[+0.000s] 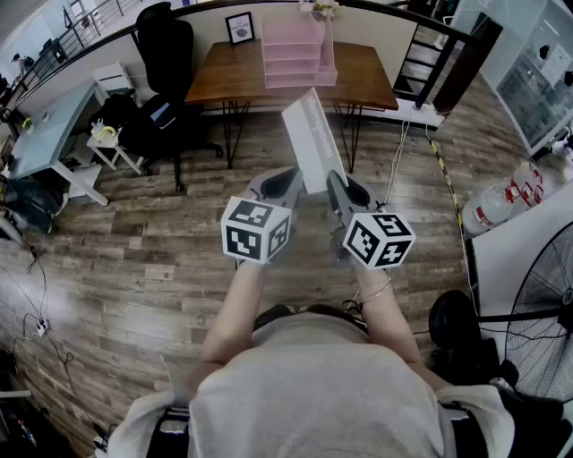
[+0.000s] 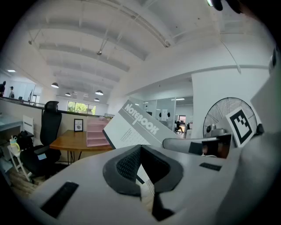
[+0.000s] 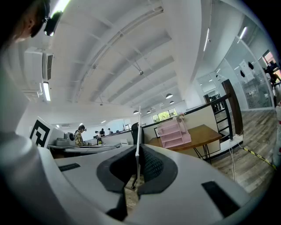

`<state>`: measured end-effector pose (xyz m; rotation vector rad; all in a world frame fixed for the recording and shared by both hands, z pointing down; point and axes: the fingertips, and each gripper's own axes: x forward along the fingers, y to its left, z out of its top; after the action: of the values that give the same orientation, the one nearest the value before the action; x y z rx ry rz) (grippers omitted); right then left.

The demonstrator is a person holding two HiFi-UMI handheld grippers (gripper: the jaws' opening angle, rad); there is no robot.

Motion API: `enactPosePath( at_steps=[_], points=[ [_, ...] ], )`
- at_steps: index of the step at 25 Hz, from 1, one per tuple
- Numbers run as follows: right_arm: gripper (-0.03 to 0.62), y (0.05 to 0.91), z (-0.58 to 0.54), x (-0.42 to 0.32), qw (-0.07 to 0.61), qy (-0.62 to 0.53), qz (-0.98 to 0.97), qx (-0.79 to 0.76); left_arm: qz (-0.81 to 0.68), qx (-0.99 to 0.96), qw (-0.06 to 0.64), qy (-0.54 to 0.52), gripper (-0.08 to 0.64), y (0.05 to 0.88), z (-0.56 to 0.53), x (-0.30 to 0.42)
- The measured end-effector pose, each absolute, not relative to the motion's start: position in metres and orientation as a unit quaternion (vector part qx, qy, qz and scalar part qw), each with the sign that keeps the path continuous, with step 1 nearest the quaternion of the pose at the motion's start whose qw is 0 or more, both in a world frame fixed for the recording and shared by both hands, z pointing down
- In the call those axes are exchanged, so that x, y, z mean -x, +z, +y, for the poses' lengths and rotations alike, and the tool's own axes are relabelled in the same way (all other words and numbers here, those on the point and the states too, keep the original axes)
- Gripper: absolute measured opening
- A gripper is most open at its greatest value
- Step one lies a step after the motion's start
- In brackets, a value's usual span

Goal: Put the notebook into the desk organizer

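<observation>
A white notebook (image 1: pixel 309 143) is held upright in the air between my two grippers, over the wood floor. My right gripper (image 1: pixel 338 188) is shut on its lower edge; in the right gripper view the notebook (image 3: pixel 138 132) shows edge-on as a thin white line pinched between the jaws (image 3: pixel 138 151). My left gripper (image 1: pixel 288 179) sits just left of it, shut with nothing held. Its view shows the notebook's printed cover (image 2: pixel 136 129) beyond its jaws (image 2: pixel 139 149) and the right gripper (image 2: pixel 184 143) at the side. The pink desk organizer (image 1: pixel 295 54) (image 3: pixel 174 134) (image 2: pixel 97 134) stands on the brown table (image 1: pixel 358 85) ahead.
A black office chair (image 1: pixel 166 54) and a framed picture (image 1: pixel 239 27) are at the table's left. A light desk (image 1: pixel 45 125) stands far left. A white cylinder (image 1: pixel 501 201) and a floor fan (image 1: pixel 542 313) are at the right. Stairs rise behind the table's right end.
</observation>
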<state>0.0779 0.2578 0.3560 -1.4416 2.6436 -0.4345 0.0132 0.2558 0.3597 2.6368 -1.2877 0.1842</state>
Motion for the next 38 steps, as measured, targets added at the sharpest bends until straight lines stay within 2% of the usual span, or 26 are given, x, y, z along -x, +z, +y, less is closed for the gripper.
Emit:
enactPosePath(
  at_steps=[38],
  points=[
    [0.020,0.369,0.264,-0.094,0.072,-0.179,0.882,0.430,-0.451,-0.881,0.135,0.054,0.012,0.389,0.261,-0.037]
  ],
)
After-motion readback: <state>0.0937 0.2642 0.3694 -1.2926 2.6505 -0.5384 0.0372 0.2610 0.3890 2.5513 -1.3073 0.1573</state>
